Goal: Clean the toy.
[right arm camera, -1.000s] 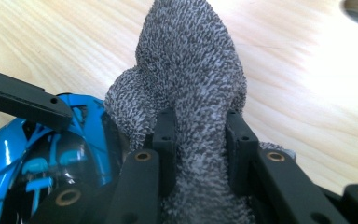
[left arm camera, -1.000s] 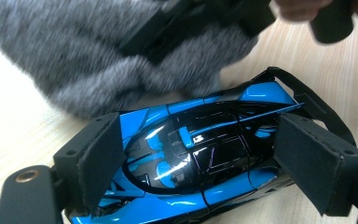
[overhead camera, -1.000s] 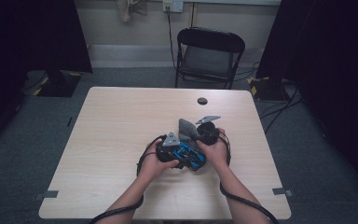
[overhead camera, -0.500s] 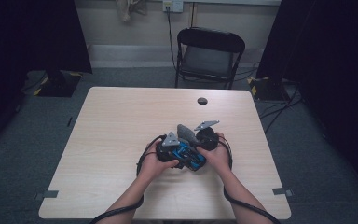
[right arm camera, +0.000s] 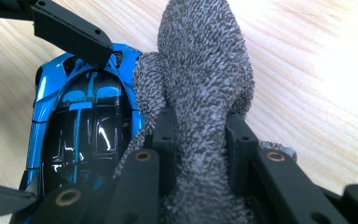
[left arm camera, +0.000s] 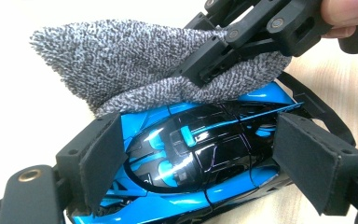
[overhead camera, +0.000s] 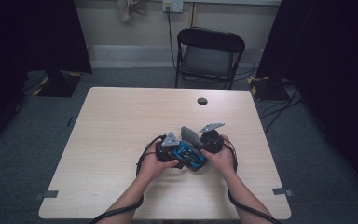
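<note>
A glossy blue and black toy car (left arm camera: 191, 158) sits crosswise between the padded jaws of my left gripper (left arm camera: 205, 163), which grip it at both ends. My right gripper (right arm camera: 201, 135) is shut on a bunched grey knit cloth (right arm camera: 200, 60) and holds it against the car's (right arm camera: 84, 126) side. From the left gripper view the cloth (left arm camera: 135, 60) lies along the car's far edge, with the right gripper (left arm camera: 223, 51) clamped over it. In the high view both grippers meet near the table's front middle, left gripper (overhead camera: 170, 149) and right gripper (overhead camera: 209, 140) around the car (overhead camera: 189, 156).
The pale wooden table (overhead camera: 121, 121) has a dark round cable hole (overhead camera: 202, 101) near its far edge. A black folding chair (overhead camera: 208, 56) stands behind the table. Cables trail from both grippers past the forearms and off the near edge.
The right gripper with the cloth has slid slightly along the car toward the near edge. The left gripper and the car have stayed in place.
</note>
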Demonstrator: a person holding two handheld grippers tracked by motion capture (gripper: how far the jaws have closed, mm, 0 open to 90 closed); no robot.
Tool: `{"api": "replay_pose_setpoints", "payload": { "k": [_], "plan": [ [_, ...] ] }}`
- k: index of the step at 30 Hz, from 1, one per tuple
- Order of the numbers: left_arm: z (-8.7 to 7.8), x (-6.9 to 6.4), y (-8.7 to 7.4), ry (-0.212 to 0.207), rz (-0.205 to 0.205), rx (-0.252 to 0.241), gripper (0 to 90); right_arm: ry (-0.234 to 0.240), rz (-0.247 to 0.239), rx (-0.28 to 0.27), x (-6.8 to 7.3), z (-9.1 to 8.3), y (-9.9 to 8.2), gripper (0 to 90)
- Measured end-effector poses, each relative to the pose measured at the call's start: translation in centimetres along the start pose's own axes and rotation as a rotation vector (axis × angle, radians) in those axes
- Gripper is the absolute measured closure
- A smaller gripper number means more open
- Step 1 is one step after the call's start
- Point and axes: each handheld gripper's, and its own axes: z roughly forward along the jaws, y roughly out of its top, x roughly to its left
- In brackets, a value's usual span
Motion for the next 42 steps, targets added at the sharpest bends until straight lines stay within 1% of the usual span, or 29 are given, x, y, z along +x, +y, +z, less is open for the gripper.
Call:
{"api": "replay_pose_setpoints", "payload": {
  "k": [10, 14, 20, 28, 37, 42],
  "plan": [
    [0.0, 0.0, 0.1, 0.001, 0.000, 0.006, 16.4, 0.000, -0.004, 0.002, -0.1, -0.3, -0.3, 71.0],
    [0.0, 0.0, 0.0, 0.000, 0.000, 0.001, 16.3, -0.003, -0.007, 0.004, -0.2, -0.6, -0.6, 71.0],
    [0.0, 0.0, 0.1, 0.003, 0.001, 0.008, 16.4, 0.005, -0.009, 0.012, -0.5, -1.0, -1.0, 70.9],
    [0.0, 0.0, 0.0, 0.002, 0.000, 0.004, 16.4, 0.010, -0.001, 0.021, -0.9, -1.9, -1.9, 70.9],
    [0.0, 0.0, 0.1, 0.001, 0.001, 0.005, 16.5, 0.008, 0.000, 0.015, -0.9, -2.6, -2.7, 70.9],
    [0.0, -0.1, 0.1, -0.011, 0.009, 0.009, 17.6, 0.007, 0.007, 0.005, -0.9, -3.3, -3.3, 70.8]
  ]
}}
